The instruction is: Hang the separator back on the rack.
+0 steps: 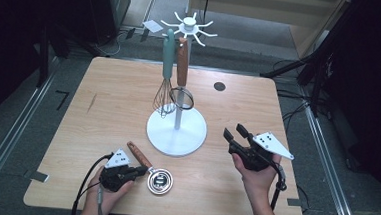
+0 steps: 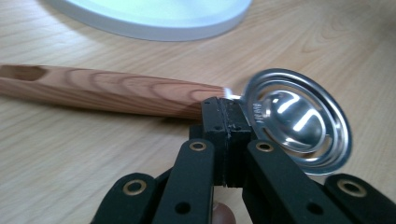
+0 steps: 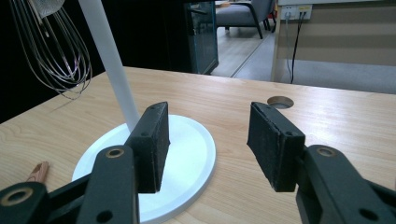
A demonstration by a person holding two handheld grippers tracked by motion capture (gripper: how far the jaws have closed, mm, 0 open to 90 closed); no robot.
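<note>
High view: the left gripper (image 1: 137,171) sits low at the near edge of the wooden table (image 1: 108,107), its jaws pressed together on the neck of a small metal strainer (image 1: 159,181) where the wooden handle (image 1: 139,154) meets the round steel bowl. The strainer lies flat on the table just in front of the white round base (image 1: 176,132) of the utensil stand, the handle slanting away toward the far left and its far end near the base's rim without touching it. In the left gripper view the pads (image 2: 227,122) are shut tight over the thin metal neck, with the handle (image 2: 102,88) running off to the left and the shiny bowl (image 2: 299,121) to the right; the edge of the stand base (image 2: 154,18) lies just beyond. The right gripper (image 1: 238,135) is held above the table to the right of the stand, well apart from the strainer, its jaws standing apart with nothing between them. In the right gripper view the white pole (image 3: 109,65) and base (image 3: 187,163) lie straight ahead, a wire whisk (image 3: 51,46) hangs at the upper left, and a round hole in the tabletop (image 3: 280,101) shows beyond. On the stand a whisk with a teal handle (image 1: 167,73) and a second wood-handled utensil (image 1: 182,69) hang side by side against the pole, between the two grippers and the far side of the table.
</note>
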